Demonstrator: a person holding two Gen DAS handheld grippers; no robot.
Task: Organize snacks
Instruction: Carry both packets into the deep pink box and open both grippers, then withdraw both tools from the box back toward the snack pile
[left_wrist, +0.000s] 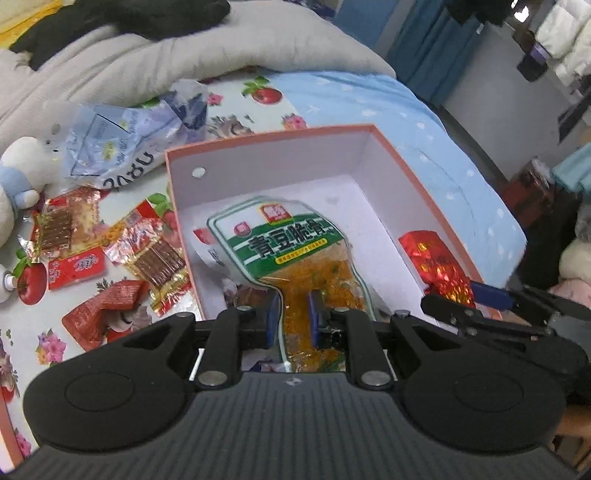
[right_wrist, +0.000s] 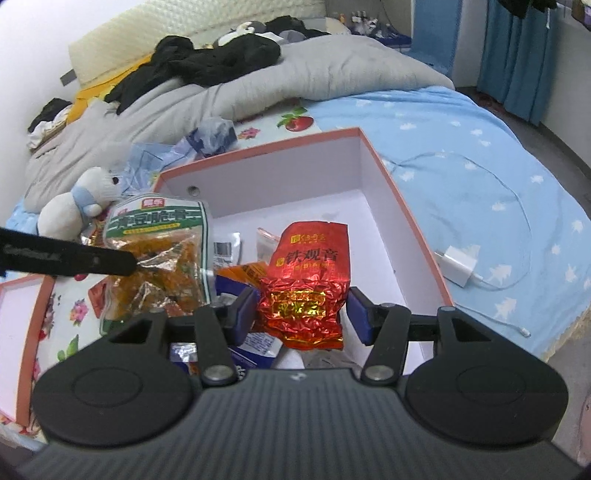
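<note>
Crinkly foil and clear film are what we are handling over the pink box. Our left gripper is pinching the lower end of the green-label snack bag, which is hanging above the box floor; it looks light, limp and slippery. Our right gripper is standing apart around the red tea packet, pads not clearly pressing. We are judging that packet stiffer, so its crimped middle seems the best hold.
</note>
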